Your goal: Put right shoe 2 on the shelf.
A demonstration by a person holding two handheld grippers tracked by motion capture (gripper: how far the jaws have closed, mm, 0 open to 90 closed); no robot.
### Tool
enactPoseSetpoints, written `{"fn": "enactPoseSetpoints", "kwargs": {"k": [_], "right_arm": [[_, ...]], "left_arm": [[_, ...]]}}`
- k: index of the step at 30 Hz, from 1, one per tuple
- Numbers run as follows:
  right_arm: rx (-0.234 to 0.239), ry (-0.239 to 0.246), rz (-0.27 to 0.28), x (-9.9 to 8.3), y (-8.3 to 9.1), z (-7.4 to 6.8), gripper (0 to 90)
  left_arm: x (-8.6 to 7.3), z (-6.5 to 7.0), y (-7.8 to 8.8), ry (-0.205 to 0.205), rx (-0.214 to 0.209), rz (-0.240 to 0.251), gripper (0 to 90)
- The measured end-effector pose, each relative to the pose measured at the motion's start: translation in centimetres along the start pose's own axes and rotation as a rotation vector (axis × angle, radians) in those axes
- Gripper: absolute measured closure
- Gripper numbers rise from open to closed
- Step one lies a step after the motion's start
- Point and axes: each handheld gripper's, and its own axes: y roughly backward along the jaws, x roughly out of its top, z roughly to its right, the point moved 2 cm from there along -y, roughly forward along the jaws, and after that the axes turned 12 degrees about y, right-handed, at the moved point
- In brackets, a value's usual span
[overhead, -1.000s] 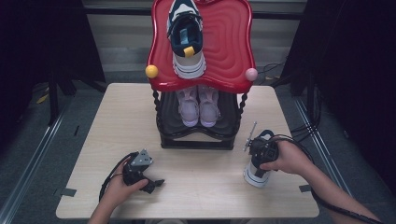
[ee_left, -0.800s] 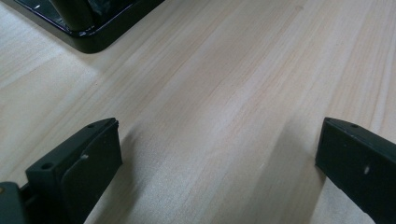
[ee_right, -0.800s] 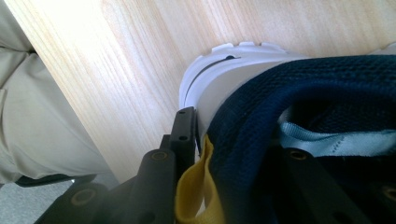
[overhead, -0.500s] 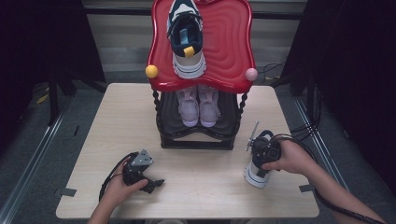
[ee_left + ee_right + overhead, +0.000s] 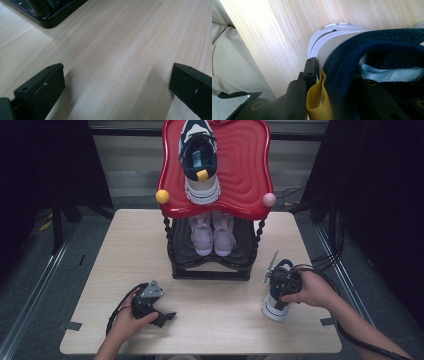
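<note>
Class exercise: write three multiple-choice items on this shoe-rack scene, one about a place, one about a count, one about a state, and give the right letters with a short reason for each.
1. Where does the shoe in the right gripper rest?
A. on the red top shelf
B. on the table, right of the rack
C. on the floor

2. How many shoes sit on the rack in all?
A. one
B. two
C. three

3. How do the left gripper's jaws stand?
A. wide apart, nothing between them
C. closed on a lace
B. closed on a shoe

Answers: 1 B, the navy and white shoe stands on the table by the rack's right side. 2 C, one navy shoe on the red shelf and a pink pair below. 3 A, bare wood shows between the jaws.
</note>
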Motion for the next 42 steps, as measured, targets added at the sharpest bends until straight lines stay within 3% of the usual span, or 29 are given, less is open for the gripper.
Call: {"fn": "enactPoseSetpoints", "kwargs": {"k": [4,12,19,31,42], "right_arm": [[-0.006,0.025,-0.012,0.1,-0.1,0.1,70.5],[-0.004,0.018,-0.008,-0.2,0.3,0.0,70.7],[-0.007,0.041,-0.006,-0.4,1.3,-0.2,70.7],[-0.011,0.074,-0.022,0.1,4.7,-1.0,70.7],[-0.035,0.082,-0.017,0.2,9.6,-2.2,70.9]], "left_arm": [[0.0,0.0,0.0,0.0,0.002,0.0,0.0],[0.0,0.0,0.0,0.0,0.003,-0.001,0.0],[0.0,0.0,0.0,-0.002,0.004,-0.001,0.0],[0.0,0.0,0.0,-0.003,0.0,-0.006,0.0],[0.0,0.0,0.0,-0.003,0.001,-0.006,0.0]]}}
